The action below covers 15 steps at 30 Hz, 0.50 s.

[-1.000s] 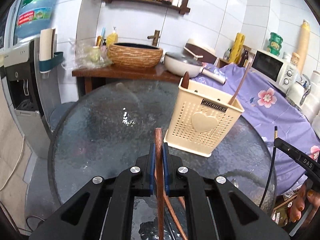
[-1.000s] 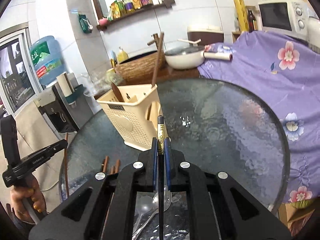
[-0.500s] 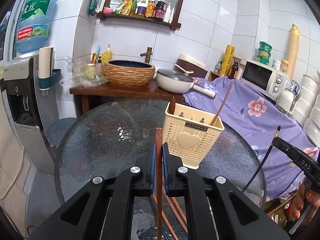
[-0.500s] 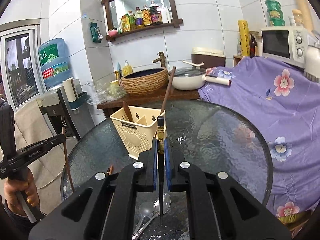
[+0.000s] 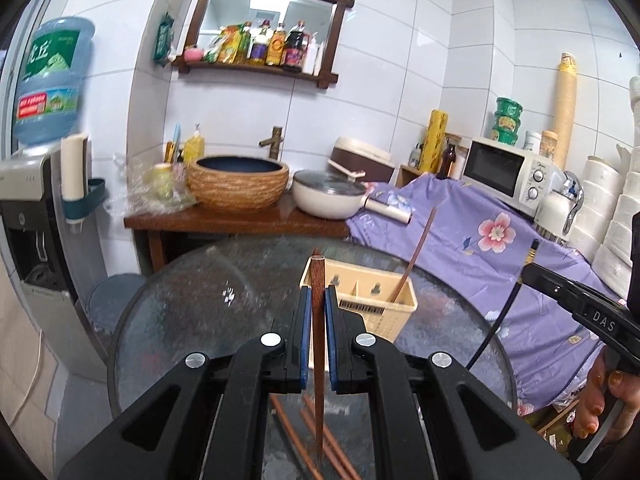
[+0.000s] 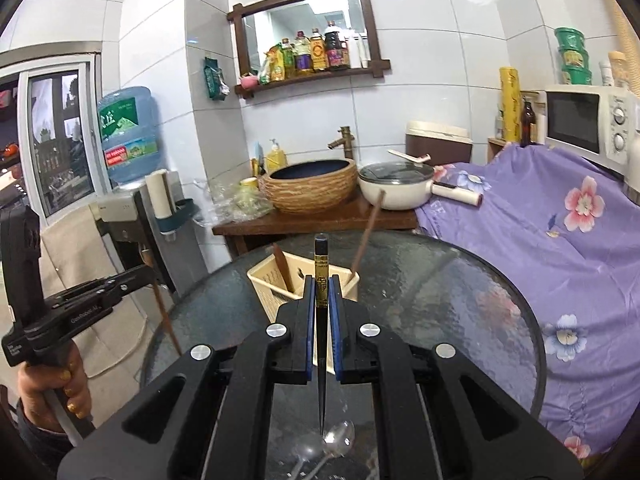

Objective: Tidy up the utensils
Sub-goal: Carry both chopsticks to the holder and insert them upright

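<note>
Both my grippers now sit higher and farther back from the holder [image 5: 362, 300] than a second ago, so it looks smaller and lower. My left gripper [image 5: 319, 312] and right gripper [image 6: 321, 300] have lifted their chopsticks off the surface [image 6: 460, 300].

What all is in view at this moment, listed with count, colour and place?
Utensil basket: 1, cream, on glass table.
Leaning chopstick: 1, brown, in basket.
Loose chopsticks: several, brown, on table.
Spoons: 2, silver, table's near edge.
Pan: 1, white, wooden counter.
Basin: 1, woven tan, counter.
Microwave: 1, white, right.
Left gripper: black, shut on brown chopstick.
Right gripper: black, shut on black chopstick.
</note>
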Available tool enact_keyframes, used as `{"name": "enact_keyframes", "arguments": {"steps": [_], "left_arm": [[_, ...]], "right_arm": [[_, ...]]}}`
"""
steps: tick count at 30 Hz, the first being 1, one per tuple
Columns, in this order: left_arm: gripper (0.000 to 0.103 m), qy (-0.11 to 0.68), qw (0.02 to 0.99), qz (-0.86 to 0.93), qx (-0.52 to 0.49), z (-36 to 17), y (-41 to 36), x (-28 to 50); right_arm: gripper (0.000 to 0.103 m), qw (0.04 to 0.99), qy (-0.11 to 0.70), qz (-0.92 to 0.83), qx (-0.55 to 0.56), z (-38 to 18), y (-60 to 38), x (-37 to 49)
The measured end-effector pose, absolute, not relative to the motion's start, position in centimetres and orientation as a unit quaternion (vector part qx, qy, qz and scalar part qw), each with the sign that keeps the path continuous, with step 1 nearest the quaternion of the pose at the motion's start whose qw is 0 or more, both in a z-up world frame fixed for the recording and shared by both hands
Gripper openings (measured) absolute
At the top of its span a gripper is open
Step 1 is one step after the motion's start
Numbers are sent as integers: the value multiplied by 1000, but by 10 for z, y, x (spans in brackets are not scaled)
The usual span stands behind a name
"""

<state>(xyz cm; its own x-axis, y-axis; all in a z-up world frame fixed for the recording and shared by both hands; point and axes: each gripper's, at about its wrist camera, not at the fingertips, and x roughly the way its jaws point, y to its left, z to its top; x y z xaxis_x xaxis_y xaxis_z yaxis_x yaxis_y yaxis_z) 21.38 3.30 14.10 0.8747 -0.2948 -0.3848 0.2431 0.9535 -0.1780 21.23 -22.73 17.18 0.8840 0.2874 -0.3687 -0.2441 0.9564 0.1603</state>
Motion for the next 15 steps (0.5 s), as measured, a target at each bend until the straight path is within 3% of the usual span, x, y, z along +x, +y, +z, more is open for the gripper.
{"name": "enact_keyframes", "arguments": {"steps": [15], "left_arm": [[7,118,978,-132,-109,252,14,279]], "right_arm": [[7,979,127,134,83,266,-209,275]]}}
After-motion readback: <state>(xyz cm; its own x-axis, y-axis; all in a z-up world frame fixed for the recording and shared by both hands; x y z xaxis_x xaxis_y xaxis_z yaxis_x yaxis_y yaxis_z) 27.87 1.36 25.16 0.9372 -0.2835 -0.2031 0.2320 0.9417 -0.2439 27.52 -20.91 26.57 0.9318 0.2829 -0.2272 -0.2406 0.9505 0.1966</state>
